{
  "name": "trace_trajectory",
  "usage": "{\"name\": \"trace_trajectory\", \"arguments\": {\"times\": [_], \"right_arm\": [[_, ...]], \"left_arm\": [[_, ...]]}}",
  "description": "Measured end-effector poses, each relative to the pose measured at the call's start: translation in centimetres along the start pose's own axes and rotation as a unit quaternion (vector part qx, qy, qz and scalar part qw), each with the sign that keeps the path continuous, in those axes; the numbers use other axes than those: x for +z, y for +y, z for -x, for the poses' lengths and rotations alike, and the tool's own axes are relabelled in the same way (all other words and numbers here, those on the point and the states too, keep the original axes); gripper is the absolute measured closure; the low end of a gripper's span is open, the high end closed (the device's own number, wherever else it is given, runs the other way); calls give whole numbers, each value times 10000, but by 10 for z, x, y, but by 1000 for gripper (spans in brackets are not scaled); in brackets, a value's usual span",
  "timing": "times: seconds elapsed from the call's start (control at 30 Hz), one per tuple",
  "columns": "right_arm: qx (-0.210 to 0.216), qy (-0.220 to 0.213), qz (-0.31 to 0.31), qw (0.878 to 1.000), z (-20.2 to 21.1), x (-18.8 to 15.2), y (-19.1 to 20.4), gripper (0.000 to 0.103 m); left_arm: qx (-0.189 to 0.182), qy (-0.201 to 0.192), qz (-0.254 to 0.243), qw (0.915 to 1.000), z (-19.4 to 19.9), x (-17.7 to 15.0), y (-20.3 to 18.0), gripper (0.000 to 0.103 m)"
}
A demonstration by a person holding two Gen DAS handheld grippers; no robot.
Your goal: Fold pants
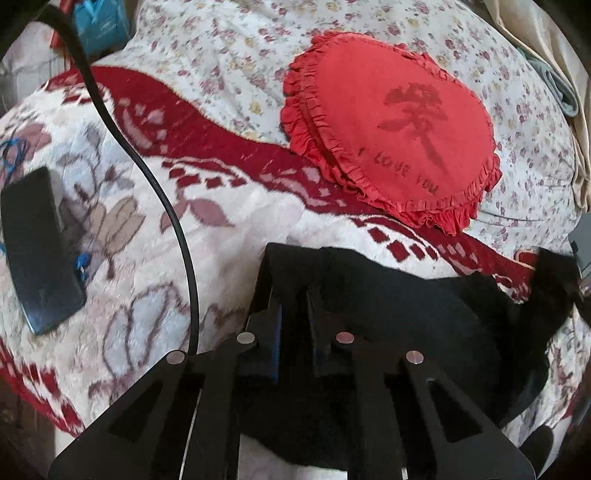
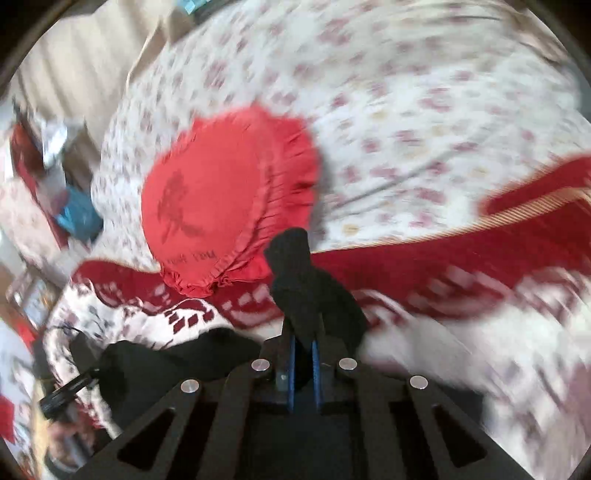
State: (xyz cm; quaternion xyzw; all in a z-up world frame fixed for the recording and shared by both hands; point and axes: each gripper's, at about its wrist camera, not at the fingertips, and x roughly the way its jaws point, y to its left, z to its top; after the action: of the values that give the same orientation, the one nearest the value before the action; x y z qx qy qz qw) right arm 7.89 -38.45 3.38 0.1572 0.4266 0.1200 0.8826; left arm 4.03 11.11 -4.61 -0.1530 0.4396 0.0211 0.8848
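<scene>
The black pants [image 1: 413, 314] lie on a white and red blanket [image 1: 229, 229] on the bed. In the left wrist view my left gripper [image 1: 293, 317] is shut on one end of the dark cloth, which stretches to the right edge of the picture. In the blurred right wrist view my right gripper [image 2: 303, 354] is shut on the other end; a bunch of the pants [image 2: 295, 266] sticks up between its blue pads [image 2: 291, 365]. The rest of the pants [image 2: 177, 365] sags to the lower left, toward a dark shape that looks like the left gripper [image 2: 70, 391], its jaws hidden there.
A red frilled heart pillow [image 1: 399, 136] lies on the flowered sheet [image 1: 229, 59] just beyond the pants. A flat black device [image 1: 37, 251] rests on the blanket at the left, and a black cable [image 1: 155, 184] arcs across it. A blue bag [image 1: 99, 22] sits beyond the bed.
</scene>
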Motion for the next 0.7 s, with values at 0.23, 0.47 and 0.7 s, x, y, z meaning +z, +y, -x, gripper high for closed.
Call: {"name": "trace_trajectory", "arguments": {"times": [0.23, 0.47, 0.7], "right_arm": [[-669, 820, -909, 9902, 24, -81, -96, 97], [-1020, 861, -976, 9862, 35, -84, -101, 71], [-993, 287, -292, 9942, 65, -55, -65, 71]], "left_arm": [[131, 44, -50, 9999, -1, -7, 0, 92], [197, 110, -24, 9997, 8, -7, 3, 91], [432, 12, 43, 9991, 31, -5, 13, 91]]}}
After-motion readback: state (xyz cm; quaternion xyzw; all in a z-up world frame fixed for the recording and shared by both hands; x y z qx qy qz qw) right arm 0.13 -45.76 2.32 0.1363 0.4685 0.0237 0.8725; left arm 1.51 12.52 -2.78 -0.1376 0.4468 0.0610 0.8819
